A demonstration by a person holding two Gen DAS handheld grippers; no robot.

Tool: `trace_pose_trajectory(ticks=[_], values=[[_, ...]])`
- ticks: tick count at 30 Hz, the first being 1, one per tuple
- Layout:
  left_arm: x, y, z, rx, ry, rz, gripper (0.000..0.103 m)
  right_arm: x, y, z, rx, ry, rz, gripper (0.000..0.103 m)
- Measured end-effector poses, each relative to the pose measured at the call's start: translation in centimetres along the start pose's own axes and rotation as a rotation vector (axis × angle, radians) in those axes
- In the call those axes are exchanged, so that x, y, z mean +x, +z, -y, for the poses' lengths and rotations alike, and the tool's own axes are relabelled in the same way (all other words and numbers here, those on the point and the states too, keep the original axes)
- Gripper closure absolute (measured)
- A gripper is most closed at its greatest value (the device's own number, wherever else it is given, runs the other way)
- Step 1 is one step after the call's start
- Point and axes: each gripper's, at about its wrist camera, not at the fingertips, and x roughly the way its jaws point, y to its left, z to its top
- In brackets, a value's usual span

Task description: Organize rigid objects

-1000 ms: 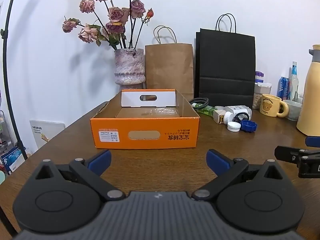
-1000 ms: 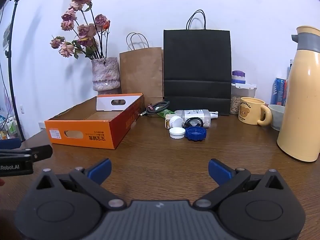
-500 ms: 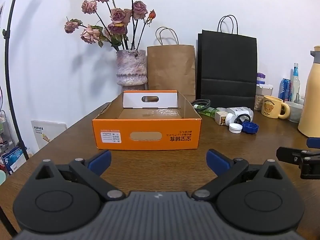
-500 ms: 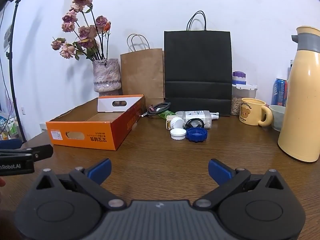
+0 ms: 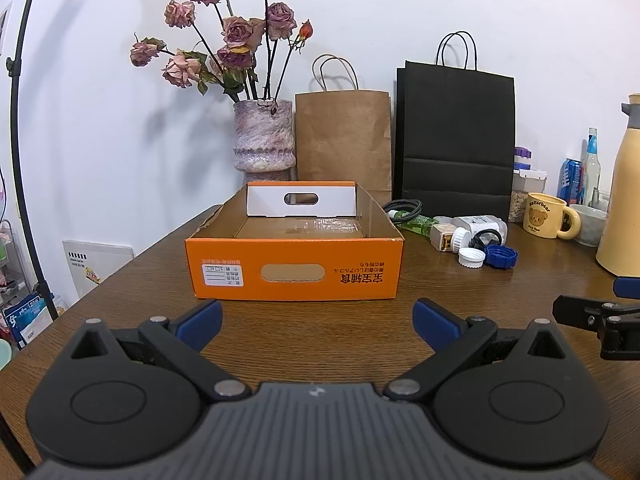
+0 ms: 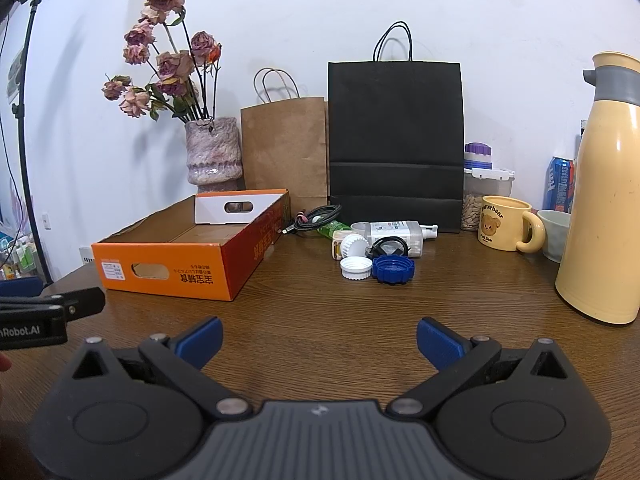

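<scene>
Left claw (image 5: 316,316) spread wide and empty above brown wooden worktop (image 5: 320,328), right claw (image 6: 318,340) likewise, empty orange cardboard tray (image 5: 294,270) ahead, white ridged cap (image 6: 355,269), blue ridged cap (image 6: 393,269) and toppled white bottles (image 6: 394,232) clustered just right of it

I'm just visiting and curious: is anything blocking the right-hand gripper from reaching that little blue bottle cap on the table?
Nothing visible does. Bare brown wooden table lies between the open right gripper and the blue ridged plastic cap. A white ridged plastic cap sits right beside it on the left, close enough to get nudged.
</scene>
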Motion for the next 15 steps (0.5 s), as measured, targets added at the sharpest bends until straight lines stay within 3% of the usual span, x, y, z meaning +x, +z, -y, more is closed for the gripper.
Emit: trace_pose_trajectory(ticks=[15], values=[[-0.23,0.22,-0.13,-0.006,0.0,0.004,0.0,0.02,-0.01,-0.01,0.001,0.0,0.001,0.0]])
